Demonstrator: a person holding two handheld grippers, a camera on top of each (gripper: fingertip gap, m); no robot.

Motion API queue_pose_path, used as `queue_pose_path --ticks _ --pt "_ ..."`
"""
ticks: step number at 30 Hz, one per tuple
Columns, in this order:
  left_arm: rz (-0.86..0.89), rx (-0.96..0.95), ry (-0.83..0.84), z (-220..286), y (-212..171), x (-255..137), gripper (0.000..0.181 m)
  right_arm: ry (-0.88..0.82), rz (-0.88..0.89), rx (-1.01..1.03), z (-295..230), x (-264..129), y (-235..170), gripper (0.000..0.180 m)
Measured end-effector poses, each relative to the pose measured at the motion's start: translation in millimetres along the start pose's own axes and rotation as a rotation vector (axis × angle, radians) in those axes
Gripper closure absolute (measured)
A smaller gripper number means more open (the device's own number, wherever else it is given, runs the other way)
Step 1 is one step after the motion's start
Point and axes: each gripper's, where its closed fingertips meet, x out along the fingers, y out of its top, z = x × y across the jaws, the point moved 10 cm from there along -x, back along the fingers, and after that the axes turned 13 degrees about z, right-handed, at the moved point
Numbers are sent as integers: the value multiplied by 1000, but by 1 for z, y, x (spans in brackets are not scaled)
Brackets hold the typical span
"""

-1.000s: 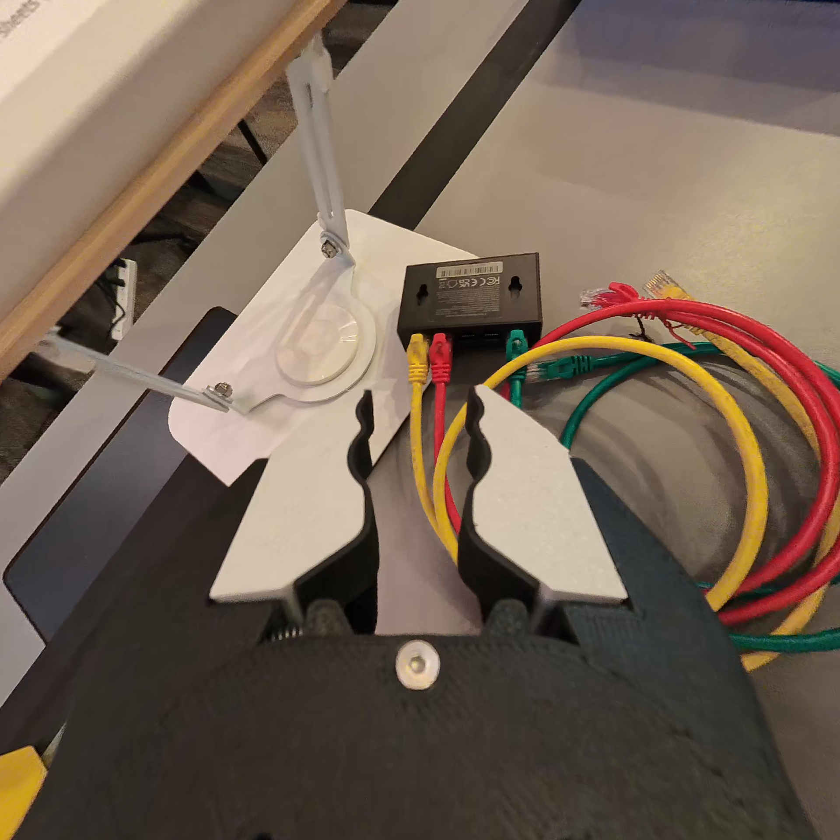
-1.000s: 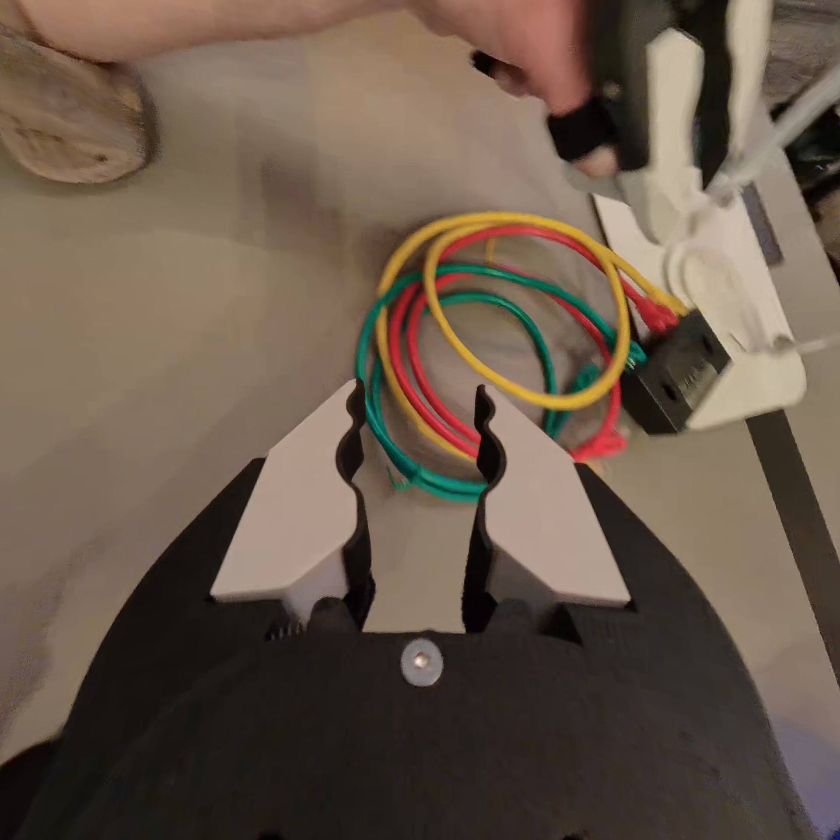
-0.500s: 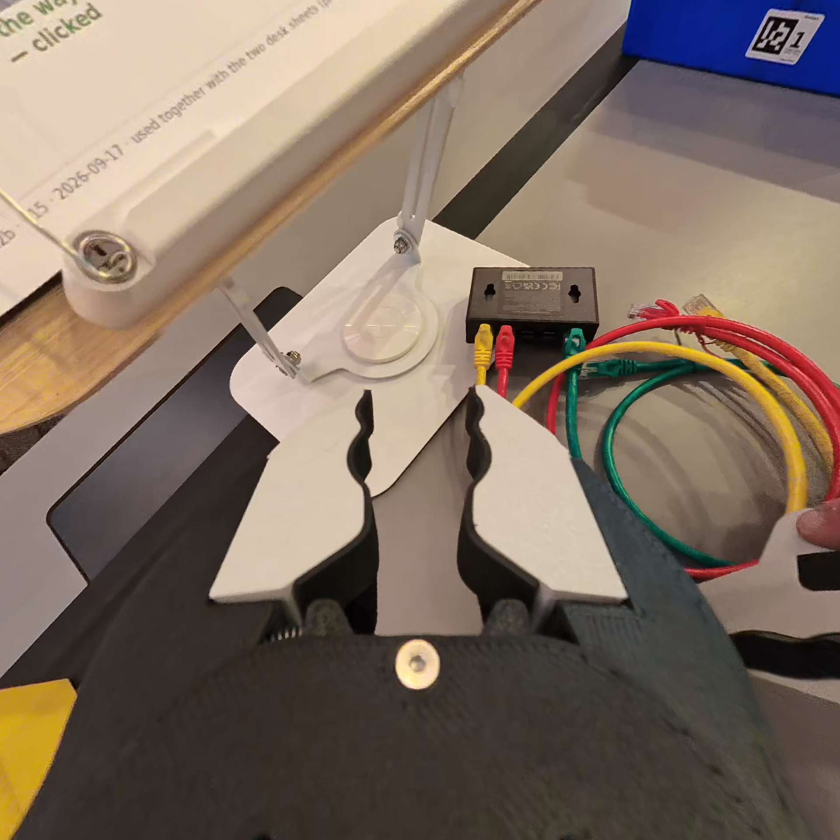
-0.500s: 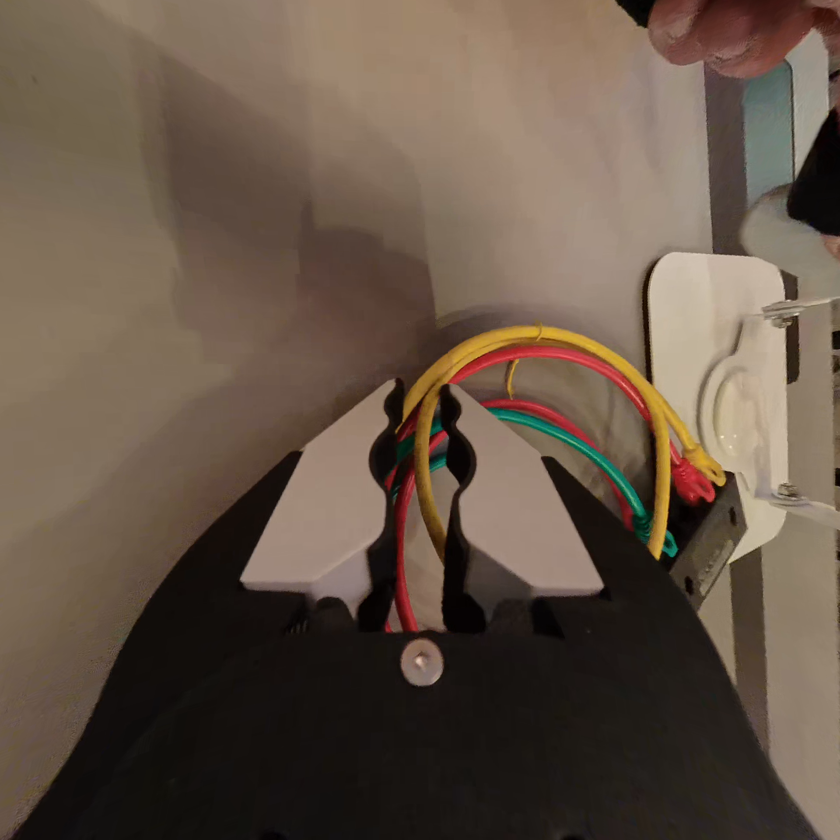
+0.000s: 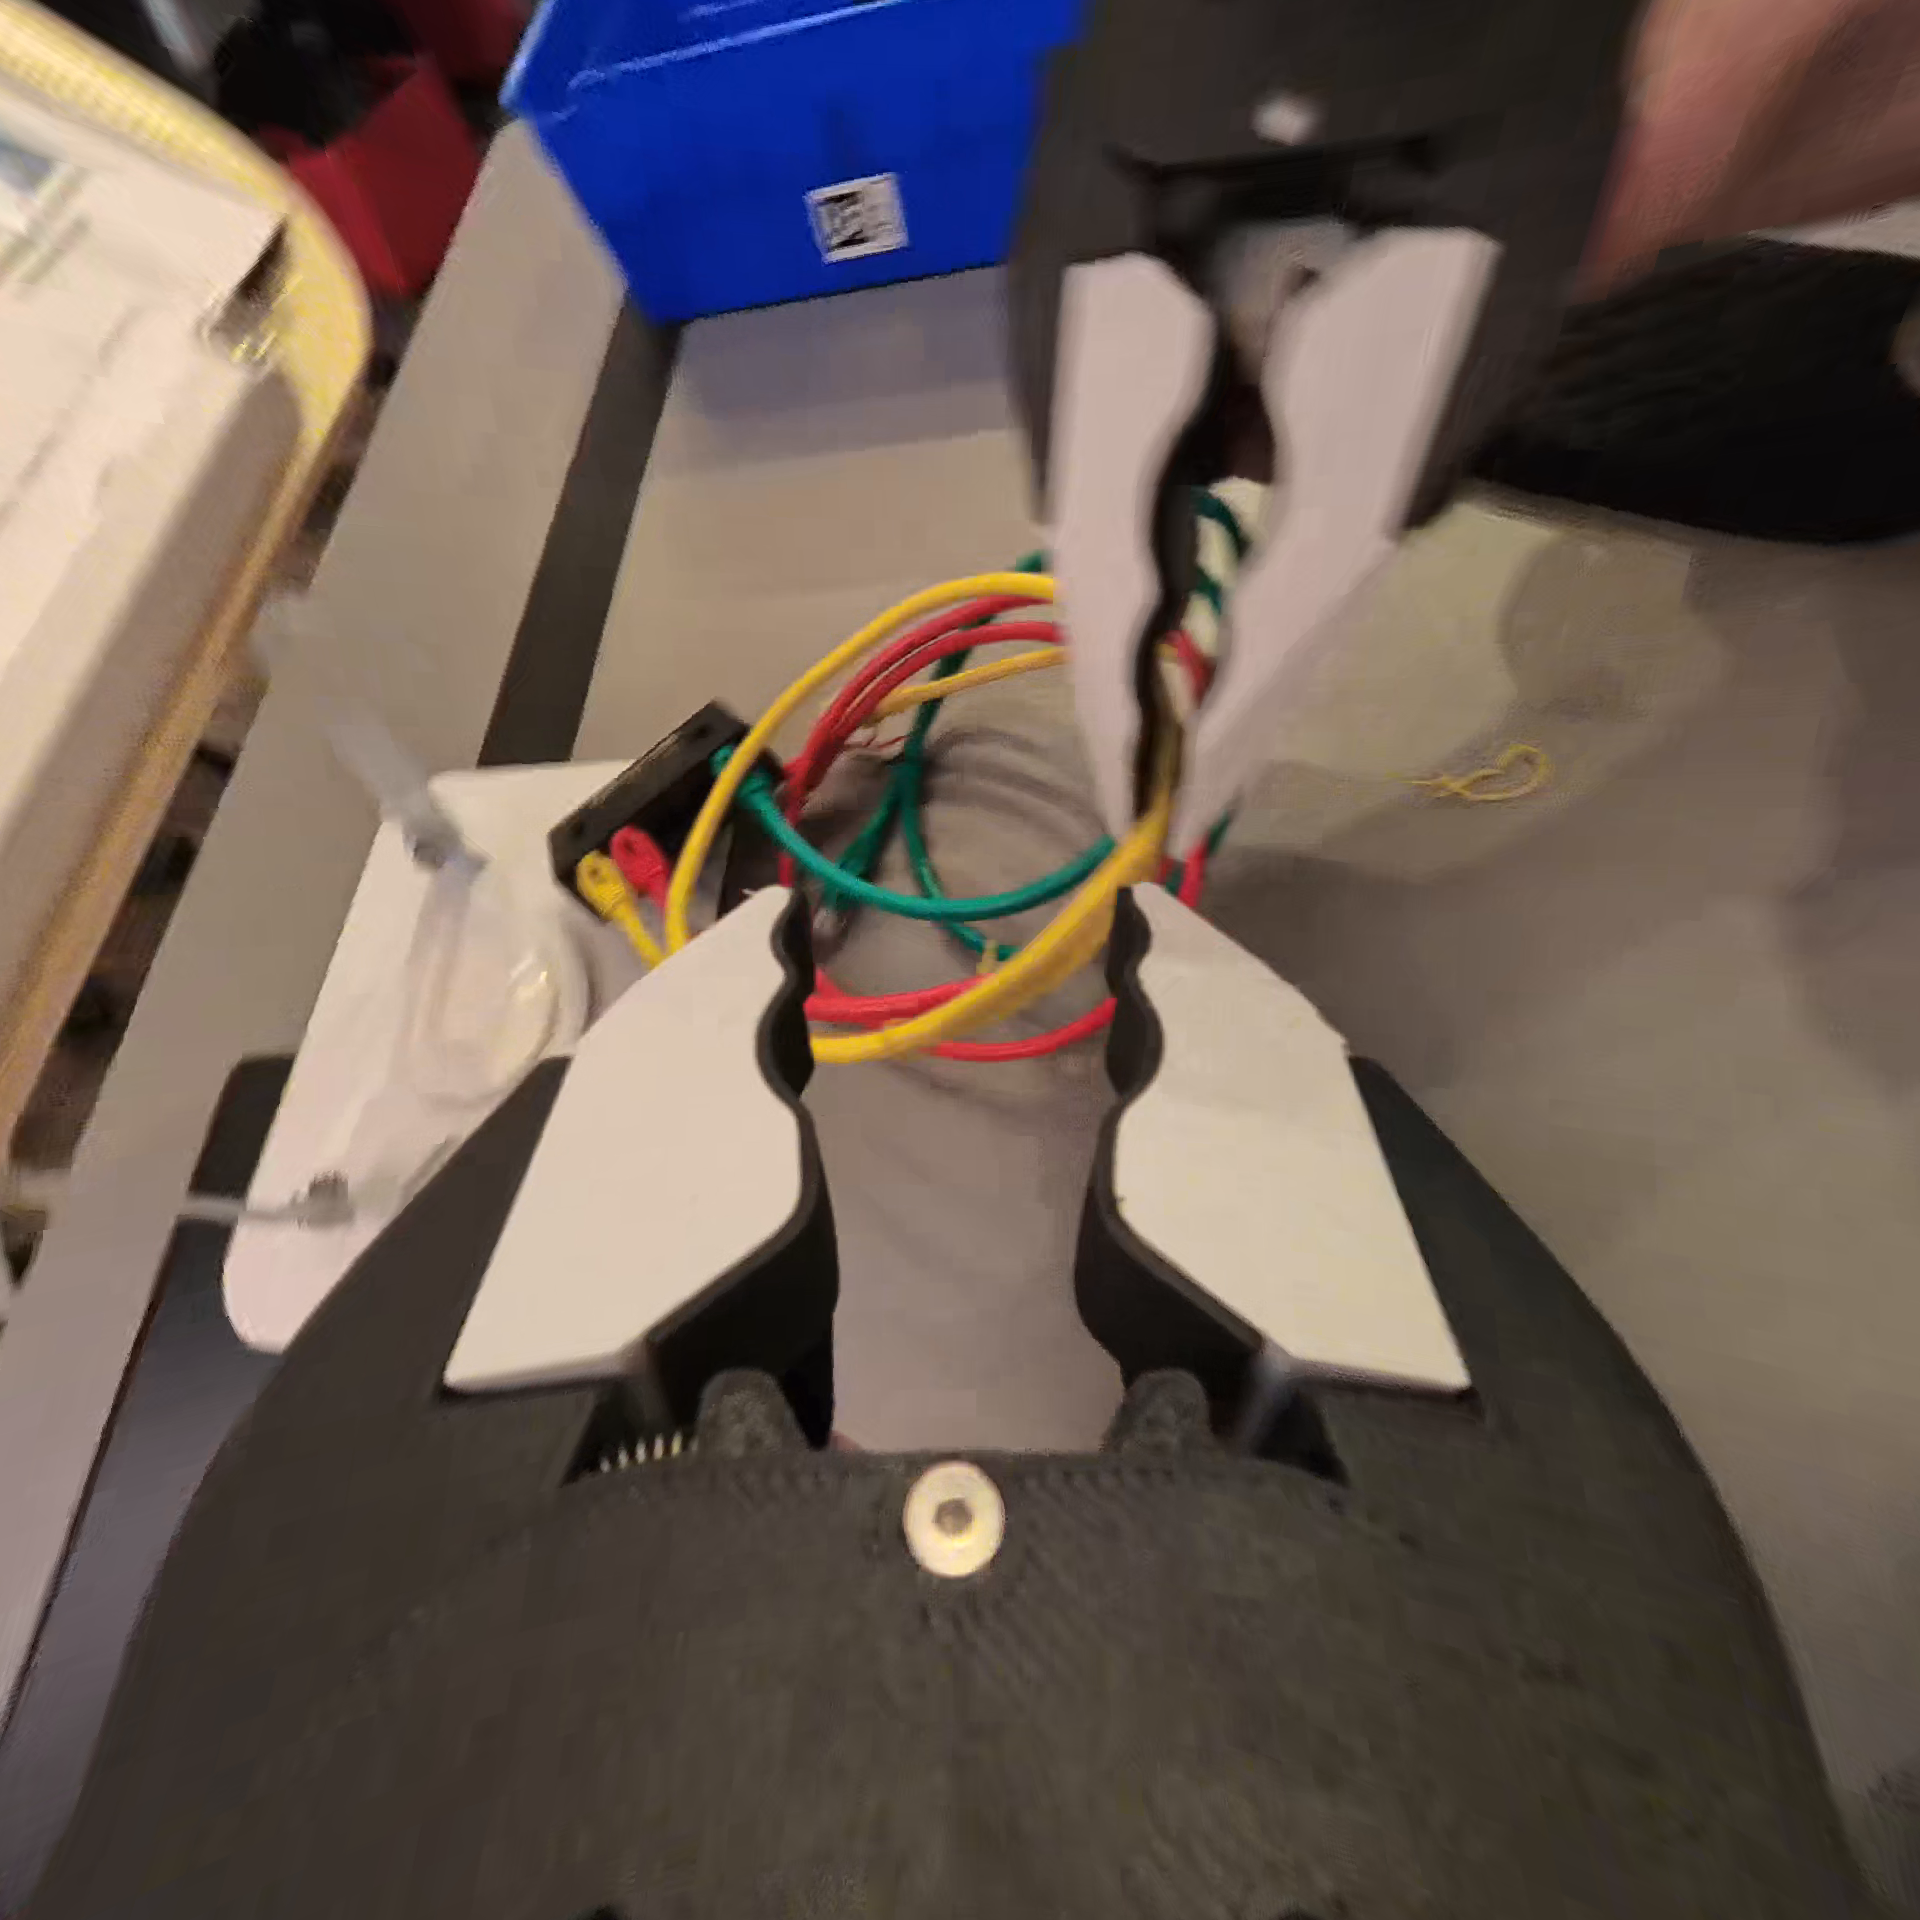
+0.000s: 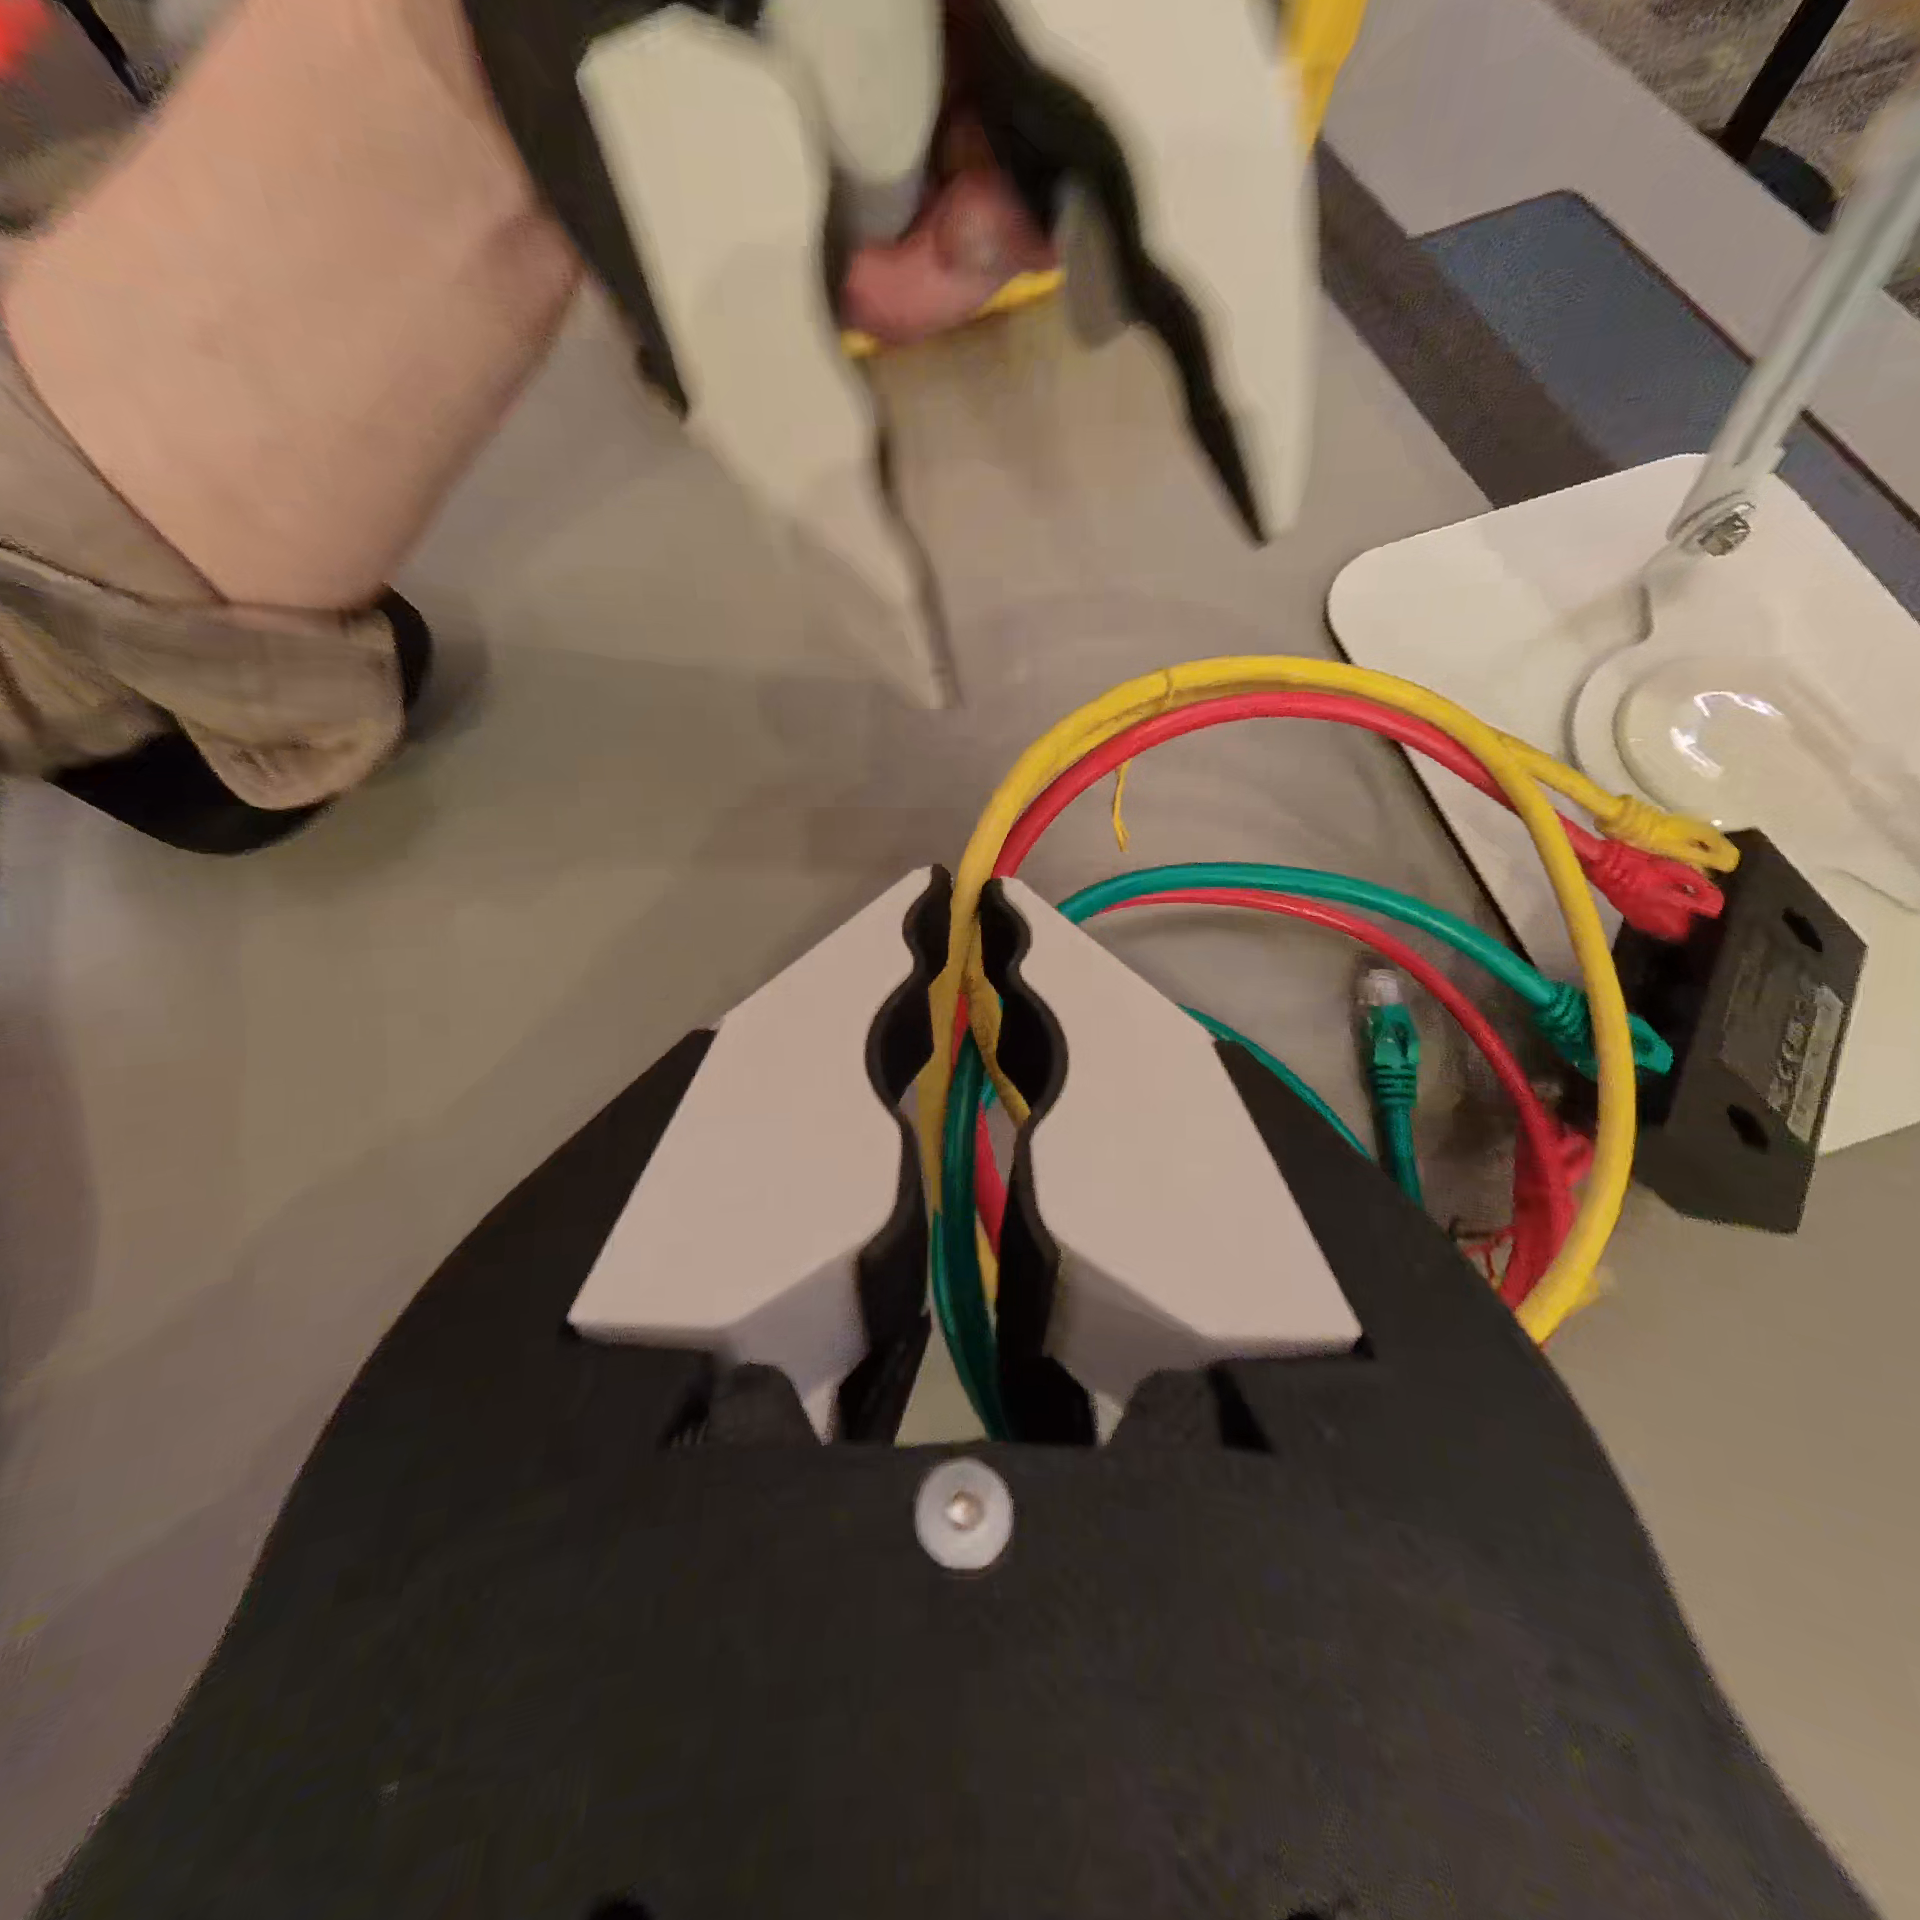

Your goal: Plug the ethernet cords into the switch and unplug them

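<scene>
The black switch (image 5: 665, 800) lies tilted beside a white stand base, and it also shows in the right wrist view (image 6: 1745, 1060). A yellow plug (image 6: 1662, 831), a red plug (image 6: 1652, 894) and a green plug (image 6: 1590, 1029) sit in its ports. A loose green plug (image 6: 1387, 1049) lies on the table. My right gripper (image 6: 966, 894) is shut on the looped yellow, red and green cords (image 6: 1299, 686). It also shows in the left wrist view (image 5: 1148, 810). My left gripper (image 5: 956, 914) is open and empty, facing the right one. It hovers just past the cord loop (image 6: 1096, 597).
The white stand base (image 6: 1507, 644) with metal rods stands against the switch. A blue bin (image 5: 790, 135) sits at the far end of the grey table. A paper-covered board (image 5: 104, 416) overhangs on the left. A person's hand (image 6: 260, 312) holds the left gripper. My right fingertips sit around 5 cm from my left ones.
My right gripper has shut on the cord bundle and pulled it, and the switch has turned. My left gripper has swung right to face the right gripper, staying open.
</scene>
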Motion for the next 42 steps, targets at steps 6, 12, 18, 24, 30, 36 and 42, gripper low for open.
queue_pose_path --ticks 6,12,18,24,30,36,42 --pt "-135 287 27 28 24 40 138 77 116 150 19 -46 10 177" --pt "-122 304 -10 38 28 64 165 114 56 165 20 -56 4 177" --pt "-53 165 -62 33 24 68 173 34 122 49 15 -71 6 157" --pt "27 69 -121 31 23 68 174 -81 -18 -268 2 -76 -1 158" --pt "42 88 -149 34 25 66 174 -43 -57 -312 2 -76 2 174" --pt "67 90 -74 31 34 60 145 -15 23 -159 7 -76 7 176" --pt "9 303 116 38 53 58 141 7 31 -29 9 -77 21 176"
